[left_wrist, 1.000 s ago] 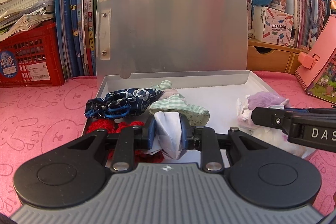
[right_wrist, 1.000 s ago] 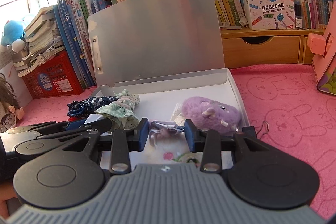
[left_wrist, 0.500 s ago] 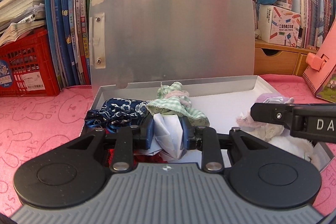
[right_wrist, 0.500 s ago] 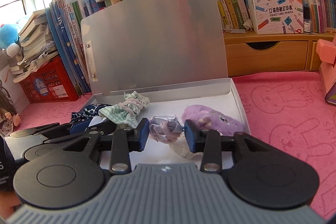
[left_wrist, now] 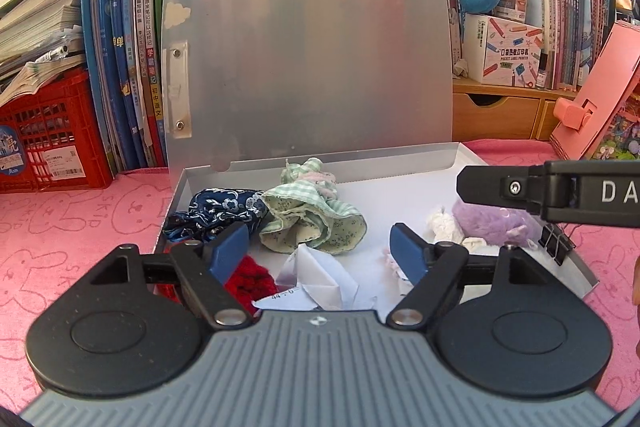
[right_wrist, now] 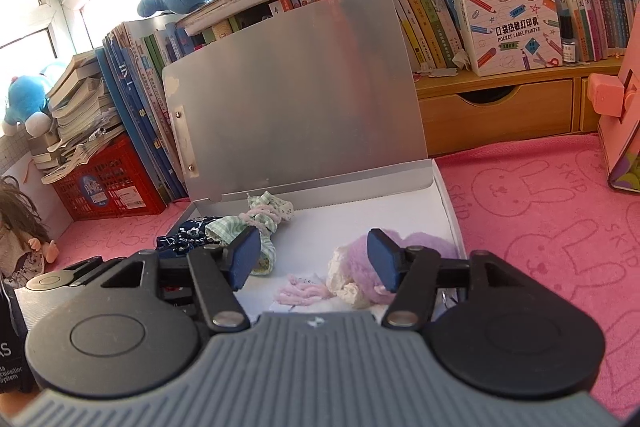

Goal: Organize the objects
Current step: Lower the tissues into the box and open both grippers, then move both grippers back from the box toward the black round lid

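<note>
An open grey box (left_wrist: 524,169) (right_wrist: 450,211) stands on the pink cloth with its lid upright. In it lie a green checked cloth bundle (left_wrist: 316,223) (right_wrist: 262,223), a dark blue patterned pouch (left_wrist: 224,211) (right_wrist: 186,233), a red knitted piece (left_wrist: 250,277), a folded white paper (left_wrist: 320,277), a purple fuzzy toy (left_wrist: 492,221) (right_wrist: 424,247) and a pink yarn piece (right_wrist: 304,291). My left gripper (left_wrist: 320,253) is open and empty above the paper. My right gripper (right_wrist: 312,259) is open and empty above the yarn piece.
Books (left_wrist: 136,67) and a red crate (left_wrist: 44,139) stand behind the box at the left. A wooden drawer unit (right_wrist: 504,111) and a pink case (left_wrist: 596,99) are at the right. A black binder clip (left_wrist: 554,245) sits at the box's right edge. A doll (right_wrist: 20,243) is far left.
Both grippers have opened. The left let go of the folded white paper and the right let go of the small pinkish piece; both now lie in the box. Both grippers pulled back slightly.
</note>
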The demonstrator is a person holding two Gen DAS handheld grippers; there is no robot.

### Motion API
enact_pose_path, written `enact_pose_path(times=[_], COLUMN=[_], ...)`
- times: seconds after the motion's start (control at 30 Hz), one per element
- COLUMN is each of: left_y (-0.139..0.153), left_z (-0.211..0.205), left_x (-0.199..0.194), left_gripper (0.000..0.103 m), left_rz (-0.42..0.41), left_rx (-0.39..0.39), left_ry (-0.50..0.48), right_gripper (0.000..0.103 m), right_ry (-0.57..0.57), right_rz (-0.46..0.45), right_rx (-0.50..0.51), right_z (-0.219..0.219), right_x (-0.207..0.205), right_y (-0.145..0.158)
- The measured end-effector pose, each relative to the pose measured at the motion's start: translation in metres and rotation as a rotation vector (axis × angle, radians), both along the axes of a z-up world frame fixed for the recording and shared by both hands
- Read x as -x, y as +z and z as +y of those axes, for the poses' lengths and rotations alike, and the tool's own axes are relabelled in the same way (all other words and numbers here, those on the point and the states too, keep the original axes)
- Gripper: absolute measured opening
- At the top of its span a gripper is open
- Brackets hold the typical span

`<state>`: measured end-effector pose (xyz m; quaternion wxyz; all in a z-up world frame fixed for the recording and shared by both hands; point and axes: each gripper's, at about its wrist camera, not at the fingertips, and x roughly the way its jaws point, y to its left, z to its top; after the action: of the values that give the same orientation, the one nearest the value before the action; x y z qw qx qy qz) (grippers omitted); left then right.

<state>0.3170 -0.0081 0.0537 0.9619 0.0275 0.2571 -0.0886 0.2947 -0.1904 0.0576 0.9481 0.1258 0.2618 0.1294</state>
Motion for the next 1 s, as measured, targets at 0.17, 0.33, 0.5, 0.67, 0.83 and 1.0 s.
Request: enact_pose_path(times=[0.17,0.33,0.5,0.67,0.83,1.0], left_y=[0.011,0.017,0.018,0.014,0.007,-0.008], left_z=[0.006,0.011,0.015,0.017,0.018,0.023], left_x=[0.019,0.048,0.083,0.130,0.184,0.236], left_gripper=[0.085,0.085,0.085,0.085,0.089,0.090], left_rz=[0.003,0.020,0.041,0.042,0.032,0.034], left_rx=[-0.006,-0.019,-0.005,0.004,0.017,0.048], left_ry=[0.004,-0.003,-0.026,-0.051,-0.092,-0.099], right_gripper=[0.075,0.077,0.078,0.080,0.083,0.085], right_ry=[0.016,0.047,0.088,0.127,0.157,0.169], right_rz=[-0.025,-0.056,-0.071,-0.090,-0.105,-0.113], right_rx=[0.023,0.077,0.119,0.141,0.197,0.254], right_z=[-0.004,-0.007,-0.011,-0.015,-0.016,-0.018], right_x=[0.019,0.049,0.083,0.123,0.160,0.200], right_y=[0.010,0.016,0.017,0.010,0.002,-0.012])
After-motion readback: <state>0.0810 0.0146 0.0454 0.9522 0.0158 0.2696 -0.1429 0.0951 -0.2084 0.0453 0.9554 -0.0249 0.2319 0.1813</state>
